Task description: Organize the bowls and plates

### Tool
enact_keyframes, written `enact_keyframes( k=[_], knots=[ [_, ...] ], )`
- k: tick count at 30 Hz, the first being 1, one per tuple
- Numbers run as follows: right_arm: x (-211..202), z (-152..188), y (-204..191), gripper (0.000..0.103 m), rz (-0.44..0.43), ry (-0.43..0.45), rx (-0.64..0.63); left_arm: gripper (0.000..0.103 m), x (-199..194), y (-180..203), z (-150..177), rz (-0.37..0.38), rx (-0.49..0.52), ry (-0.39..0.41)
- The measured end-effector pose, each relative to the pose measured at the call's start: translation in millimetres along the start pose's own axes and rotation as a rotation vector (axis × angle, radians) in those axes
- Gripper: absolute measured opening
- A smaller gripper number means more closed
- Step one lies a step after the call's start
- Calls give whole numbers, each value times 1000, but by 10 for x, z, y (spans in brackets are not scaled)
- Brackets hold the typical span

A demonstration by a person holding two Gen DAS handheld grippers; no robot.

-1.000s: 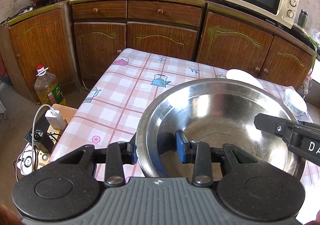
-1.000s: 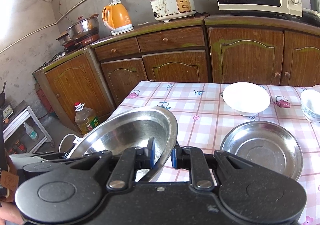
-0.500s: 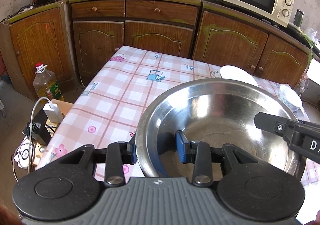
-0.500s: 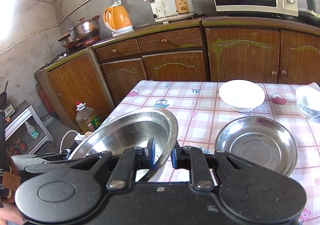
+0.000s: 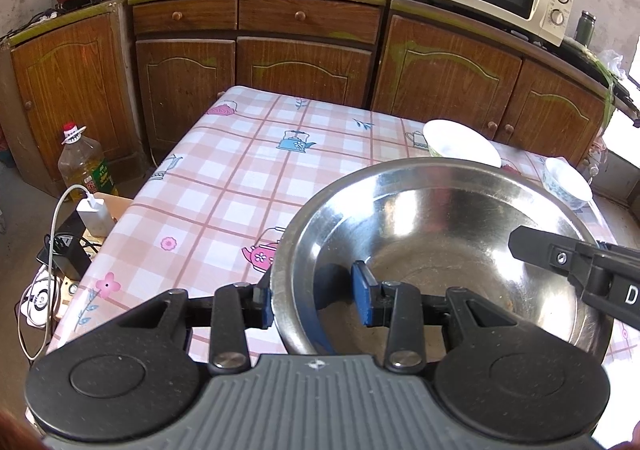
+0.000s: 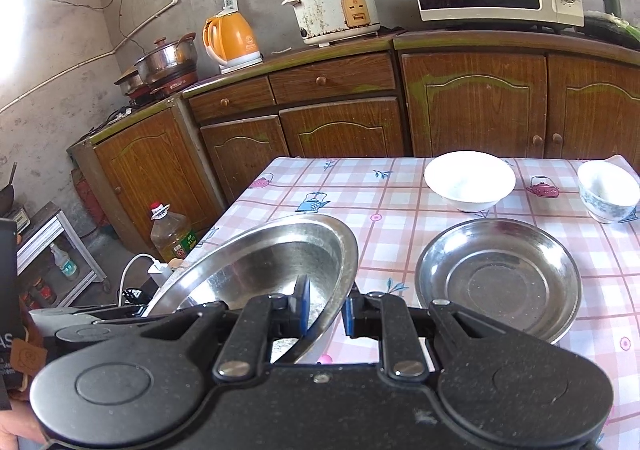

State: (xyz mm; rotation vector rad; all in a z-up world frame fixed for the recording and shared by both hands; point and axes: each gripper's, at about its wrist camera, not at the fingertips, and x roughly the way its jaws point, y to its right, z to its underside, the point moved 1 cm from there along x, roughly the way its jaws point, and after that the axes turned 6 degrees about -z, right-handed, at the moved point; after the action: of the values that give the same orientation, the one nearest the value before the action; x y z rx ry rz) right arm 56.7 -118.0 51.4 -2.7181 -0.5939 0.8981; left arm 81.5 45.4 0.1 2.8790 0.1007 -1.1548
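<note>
Left wrist: both grippers' fingers (image 5: 362,300) clamp the empty steel basin's (image 5: 440,234) rim.

hidden: steel plate (image 5: 600,228) behind big bowl (image 5: 440,234) | wall text illegible

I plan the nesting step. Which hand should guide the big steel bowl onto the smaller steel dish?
Right: its tongs grip the big steel bowl beside the smaller steel dish; the left tongs hold the far rim.
</note>
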Motion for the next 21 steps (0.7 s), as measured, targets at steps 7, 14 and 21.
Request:
enact_keyframes(
  k=[7, 14, 21],
  knots=[
    [-96, 94, 83, 22, 7, 1, 24, 38, -19, 84, 76, 13, 17, -5],
    [-196, 176, 167, 22, 19, 5, 43, 38, -41, 168, 147, 23, 33, -10],
    [-295, 261, 279, 22, 35, 11, 63, 38, -51, 298, 225, 40, 57, -18]
  ],
)
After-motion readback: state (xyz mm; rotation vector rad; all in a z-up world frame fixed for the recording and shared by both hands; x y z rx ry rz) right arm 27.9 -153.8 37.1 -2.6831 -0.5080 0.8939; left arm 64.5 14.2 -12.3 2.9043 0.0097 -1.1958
